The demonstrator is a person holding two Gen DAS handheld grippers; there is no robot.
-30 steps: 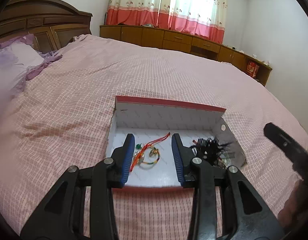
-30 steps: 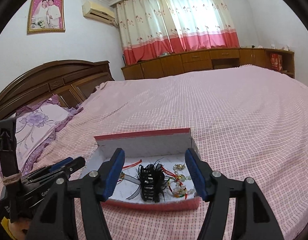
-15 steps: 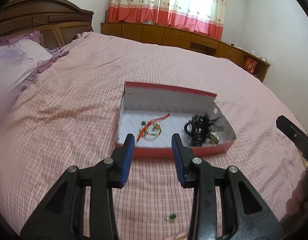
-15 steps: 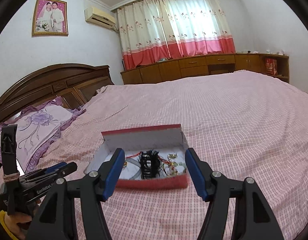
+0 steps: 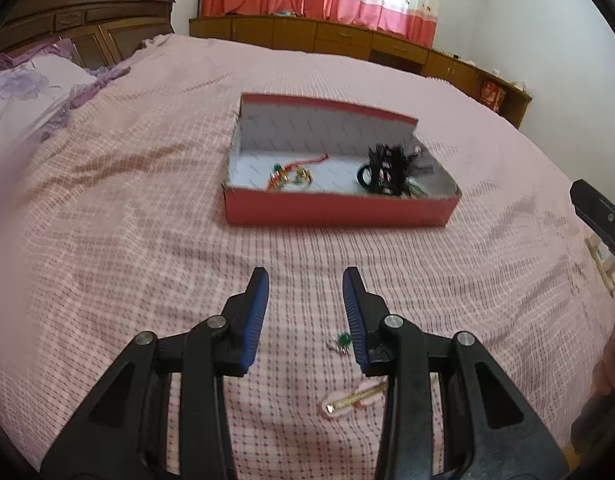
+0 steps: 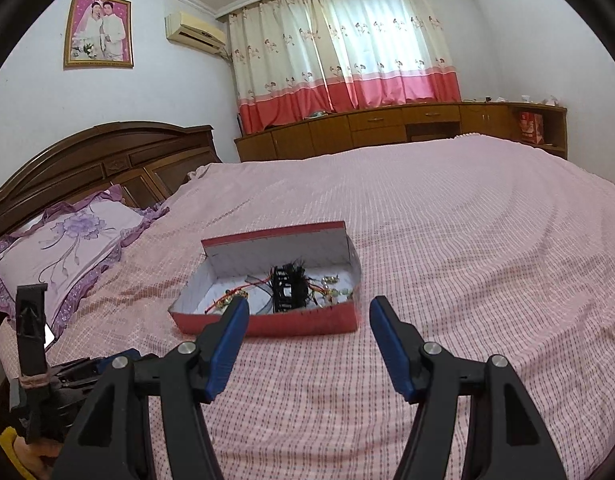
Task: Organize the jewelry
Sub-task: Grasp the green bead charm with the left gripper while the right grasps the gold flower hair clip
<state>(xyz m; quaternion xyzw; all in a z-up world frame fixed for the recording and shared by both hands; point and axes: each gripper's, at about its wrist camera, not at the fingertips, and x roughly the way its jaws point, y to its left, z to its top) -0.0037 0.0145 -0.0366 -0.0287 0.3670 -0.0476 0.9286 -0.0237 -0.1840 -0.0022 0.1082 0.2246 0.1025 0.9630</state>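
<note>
Since the earlier frames both tongs had been drawn back from the red box [image 5: 339, 210], so that it was seen farther off on the pink bedspread [image 5: 127, 240]. At the far left a purple flowered pillow [image 6: 67, 240] was laid against the dark wooden headboard [image 6: 107, 156]. The left tongs [image 5: 305, 312] were held spread and empty above the bedspread. In the left part of the box a red cord bracelet with beads [image 5: 293, 172] was laid on the white floor; in its right part a black hair clip [image 5: 387, 172] was tangled with other pieces that could not be made out. On the near bedspread, just left of the right finger of the left tongs, a small green-stoned piece [image 5: 341, 340] was seen, and nearer still a gold-and-pink hair clip [image 5: 355, 398]. The right tongs [image 6: 309, 340] were likewise held spread and empty, near the box.
</note>
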